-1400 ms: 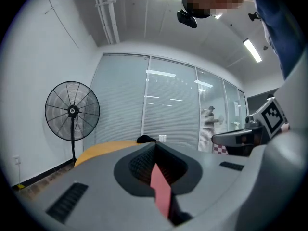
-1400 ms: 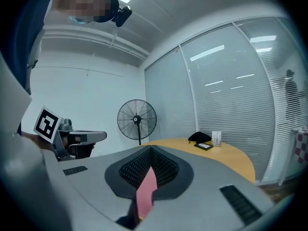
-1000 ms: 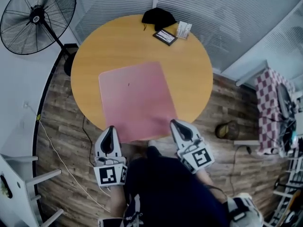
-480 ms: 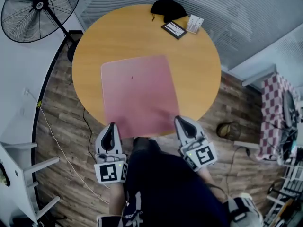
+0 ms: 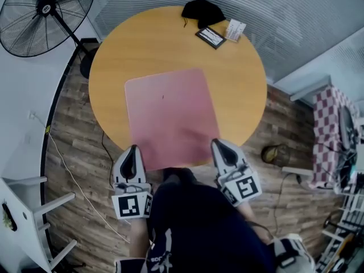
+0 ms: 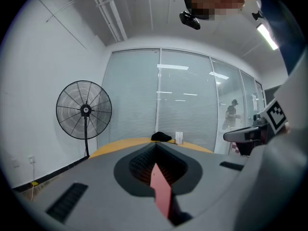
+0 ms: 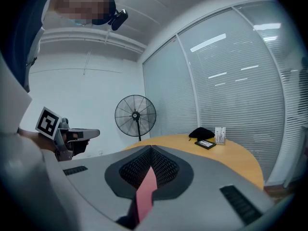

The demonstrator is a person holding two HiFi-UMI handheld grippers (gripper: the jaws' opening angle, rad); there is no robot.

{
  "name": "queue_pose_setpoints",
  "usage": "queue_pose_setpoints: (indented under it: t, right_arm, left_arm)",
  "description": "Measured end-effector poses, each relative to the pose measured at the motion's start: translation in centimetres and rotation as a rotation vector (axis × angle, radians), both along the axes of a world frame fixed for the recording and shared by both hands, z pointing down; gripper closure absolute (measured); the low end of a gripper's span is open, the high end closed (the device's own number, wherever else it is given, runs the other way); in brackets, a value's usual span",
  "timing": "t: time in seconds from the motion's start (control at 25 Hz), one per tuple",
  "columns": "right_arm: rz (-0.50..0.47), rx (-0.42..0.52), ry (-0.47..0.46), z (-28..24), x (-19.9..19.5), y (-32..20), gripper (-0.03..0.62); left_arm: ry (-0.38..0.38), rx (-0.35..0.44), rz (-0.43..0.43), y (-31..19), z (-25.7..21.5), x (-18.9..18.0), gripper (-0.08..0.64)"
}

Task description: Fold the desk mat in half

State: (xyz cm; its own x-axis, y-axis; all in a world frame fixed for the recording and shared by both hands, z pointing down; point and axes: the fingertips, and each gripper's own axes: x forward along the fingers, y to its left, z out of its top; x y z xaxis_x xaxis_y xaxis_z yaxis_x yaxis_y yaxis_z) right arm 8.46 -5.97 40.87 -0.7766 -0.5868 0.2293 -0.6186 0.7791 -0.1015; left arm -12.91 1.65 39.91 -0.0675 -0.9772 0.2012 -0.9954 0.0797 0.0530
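A pink desk mat (image 5: 170, 115) lies flat on the round wooden table (image 5: 165, 38), with its near edge hanging a little over the table's rim. My left gripper (image 5: 133, 150) is at the mat's near left corner. The right gripper (image 5: 217, 144) is at the near right corner. In the left gripper view a pink strip of mat (image 6: 161, 191) runs between the closed jaws of the left gripper (image 6: 155, 148). In the right gripper view the mat (image 7: 146, 192) is pinched the same way in the right gripper (image 7: 150, 149).
At the table's far edge lie a black pouch (image 5: 202, 10), a dark flat device (image 5: 211, 37) and a small white box (image 5: 235, 30). A standing fan (image 5: 45, 13) is at the far left. A white chair (image 5: 23, 209) and a floor cable (image 5: 74, 181) are on the left.
Both grippers stay shut on the mat's near edge and have shifted only slightly. The head view itself has moved a little.
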Motion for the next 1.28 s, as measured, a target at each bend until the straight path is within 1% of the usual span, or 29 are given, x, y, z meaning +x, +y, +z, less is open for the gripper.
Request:
queue_pose_setpoints:
  t: [0.16, 0.28, 0.4, 0.56, 0.76, 0.88, 0.96, 1.04, 1.16, 1.2, 1.28]
  right_arm:
    - [0.006, 0.004, -0.011, -0.5, -0.9, 0.1, 0.589]
    - [0.014, 0.012, 0.005, -0.3, -1.1, 0.1, 0.589]
    - [0.007, 0.021, -0.004, -0.6, -1.5, 0.1, 0.589]
    - [-0.001, 0.026, -0.008, -0.6, -2.3, 0.3, 0.589]
    - [-0.004, 0.018, 0.008, -0.3, -2.2, 0.9, 0.589]
    - [-0.002, 0.014, 0.020, 0.0, -1.9, 0.9, 0.589]
    - [-0.012, 0.015, 0.024, 0.0, -1.9, 1.1, 0.589]
    - [-0.023, 0.008, 0.038, 0.4, -1.9, 1.4, 0.589]
    - [-0.038, -0.010, 0.069, 1.1, -2.1, 1.7, 0.589]
    - [-0.045, -0.014, 0.077, 1.3, -2.2, 1.9, 0.589]
    - [-0.059, -0.024, 0.090, 1.6, -2.6, 2.3, 0.589]
  left_arm:
    - [0.005, -0.008, 0.008, 0.1, 0.0, -0.9, 0.557]
    - [0.012, -0.011, 0.010, 0.3, 0.3, -1.2, 0.557]
    - [0.013, -0.015, 0.006, 0.6, 0.4, -1.5, 0.557]
    - [0.009, -0.034, -0.017, 1.2, 0.9, -2.6, 0.557]
    - [0.039, -0.055, -0.053, 2.3, 1.8, -3.7, 0.557]
    - [0.065, -0.082, -0.062, 2.9, 2.8, -4.0, 0.557]
    - [0.079, -0.120, -0.072, 3.5, 4.2, -4.2, 0.557]
    - [0.137, -0.174, -0.081, 4.1, 6.5, -4.3, 0.549]
    - [0.273, -0.267, -0.074, 5.3, 10.5, -4.0, 0.469]
    - [0.305, -0.299, -0.070, 5.8, 11.7, -3.8, 0.454]
    - [0.344, -0.357, -0.066, 6.9, 14.0, -3.6, 0.442]
